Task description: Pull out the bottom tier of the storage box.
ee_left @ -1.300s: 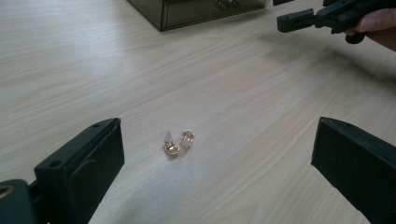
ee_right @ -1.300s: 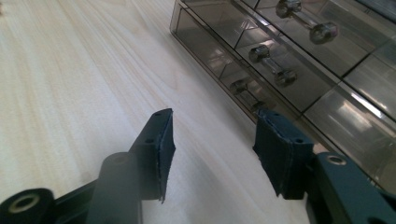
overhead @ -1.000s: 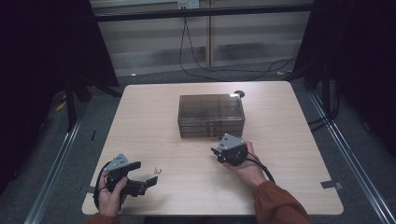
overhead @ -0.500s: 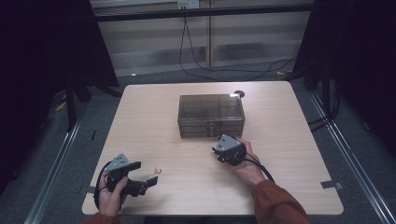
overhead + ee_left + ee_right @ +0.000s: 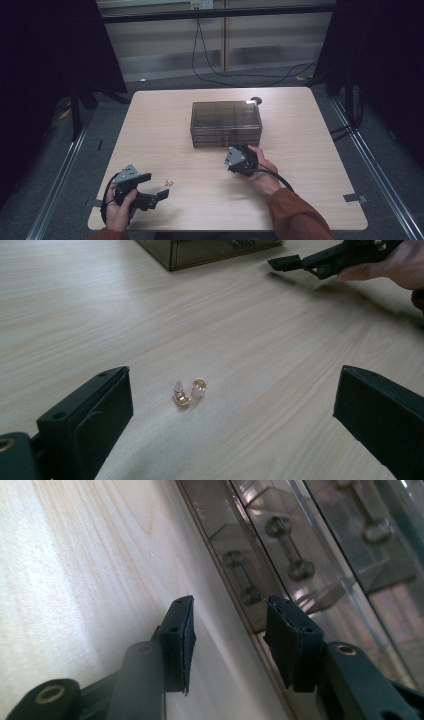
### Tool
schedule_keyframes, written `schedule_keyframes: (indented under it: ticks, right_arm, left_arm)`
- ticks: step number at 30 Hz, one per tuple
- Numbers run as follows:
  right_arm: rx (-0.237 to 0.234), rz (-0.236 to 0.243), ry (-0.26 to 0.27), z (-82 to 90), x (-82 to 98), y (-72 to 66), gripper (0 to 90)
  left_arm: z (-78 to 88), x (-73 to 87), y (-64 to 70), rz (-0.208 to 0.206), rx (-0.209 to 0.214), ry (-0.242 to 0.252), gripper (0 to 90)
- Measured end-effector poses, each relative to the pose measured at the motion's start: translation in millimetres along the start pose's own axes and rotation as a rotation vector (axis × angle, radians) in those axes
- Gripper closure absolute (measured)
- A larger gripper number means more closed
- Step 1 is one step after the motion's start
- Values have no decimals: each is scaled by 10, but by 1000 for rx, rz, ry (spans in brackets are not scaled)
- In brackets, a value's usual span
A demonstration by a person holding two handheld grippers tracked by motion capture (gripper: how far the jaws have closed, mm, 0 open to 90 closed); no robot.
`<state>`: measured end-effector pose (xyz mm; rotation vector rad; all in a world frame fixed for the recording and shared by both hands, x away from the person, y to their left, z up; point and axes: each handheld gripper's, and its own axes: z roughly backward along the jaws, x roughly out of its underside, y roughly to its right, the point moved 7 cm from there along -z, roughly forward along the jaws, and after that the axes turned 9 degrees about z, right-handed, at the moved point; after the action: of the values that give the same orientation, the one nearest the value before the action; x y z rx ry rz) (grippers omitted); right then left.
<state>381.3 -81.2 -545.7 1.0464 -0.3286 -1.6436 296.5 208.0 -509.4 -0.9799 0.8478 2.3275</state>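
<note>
Jaws of the right gripper stood partly apart with nothing between the pads, and they had just been closing a little; they pointed at the lower front edge of the smoky drawer box, whose small dumbbell-shaped drawer handles lay just beyond the fingertips, near but not touched. From the high view, the right gripper sat in the person's right hand just in front of the drawer box, close to its front face.

Well apart from it, near the table's front left corner, the left gripper rested in the left hand with its jaws wide apart and gripping nothing. Two small gold-coloured beads lay on the wood between and just ahead of those jaws, touching each other or nearly so; in the high view the beads showed just beside the left fingertips.

Everything sat on a pale wooden table with rounded corners. The box stood toward its middle, a little to the far side. Beyond the table ran a grey floor with black cables trailing across it, metal rails along both sides, and dark curtains at left and right.
</note>
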Motion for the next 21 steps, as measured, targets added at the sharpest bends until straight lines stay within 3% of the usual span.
schedule_keyframes:
  ticks: [2,4,13,21]
  right_arm:
    - [14,20,-5,-27,-23,-7,549]
    - [35,77,-12,-52,-27,1,554]
    - [87,148,-24,-107,-37,-25,572]
    - [163,265,-48,-156,-13,-30,588]
  left_arm:
    - [1,0,-1,1,2,1,24]
    - [3,1,-6,0,1,0,24]
    - [3,2,-6,0,1,0,24]
    - [-3,7,-2,3,3,-5,24]
